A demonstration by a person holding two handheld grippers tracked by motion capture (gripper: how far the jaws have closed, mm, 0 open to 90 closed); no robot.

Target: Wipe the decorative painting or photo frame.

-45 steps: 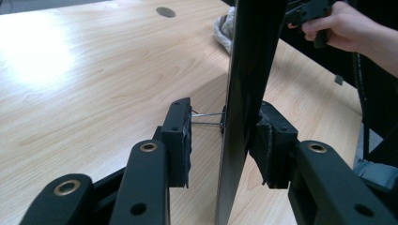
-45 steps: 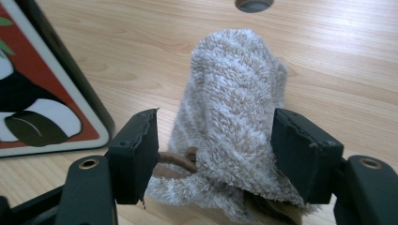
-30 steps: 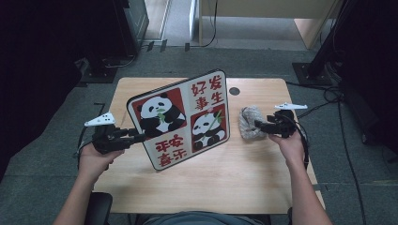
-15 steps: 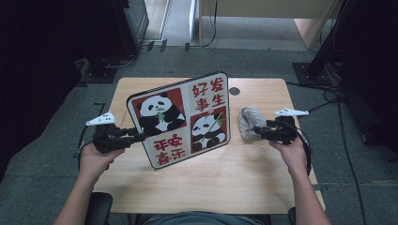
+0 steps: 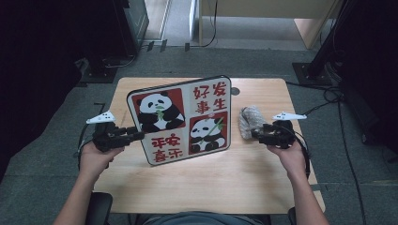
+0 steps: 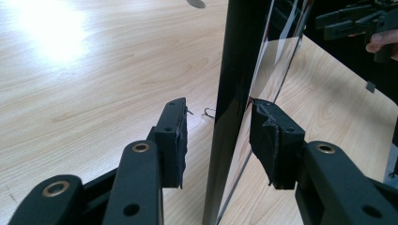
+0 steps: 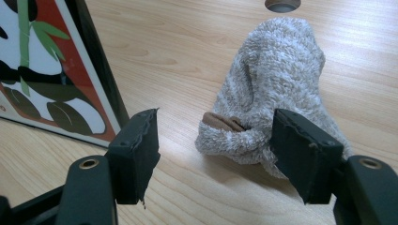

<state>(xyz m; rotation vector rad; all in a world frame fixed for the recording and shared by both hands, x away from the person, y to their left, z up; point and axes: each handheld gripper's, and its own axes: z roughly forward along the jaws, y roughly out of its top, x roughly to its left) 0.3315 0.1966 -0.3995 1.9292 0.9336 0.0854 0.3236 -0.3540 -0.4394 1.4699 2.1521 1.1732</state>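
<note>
Looking from the high view, the panda picture frame [image 5: 180,119] stands tilted near the middle of the wooden table [image 5: 211,183], with the left gripper [image 5: 136,135] at its left edge and the right gripper [image 5: 256,134] just beside a grey fuzzy sock [image 5: 251,121] to the frame's right. The left gripper view adds what that one hides: the frame's dark edge [image 6: 232,108] sits between the 2 jaws, the right pad against its glossy face, the left pad a little apart, so the jaws are spread around it without pinching. A small metal hook [image 6: 209,112] shows at the back. The right gripper view shows its jaws spread, the sock [image 7: 272,93] lying on the table just beyond them, untouched, a round hole [image 7: 282,4] behind it.
</note>
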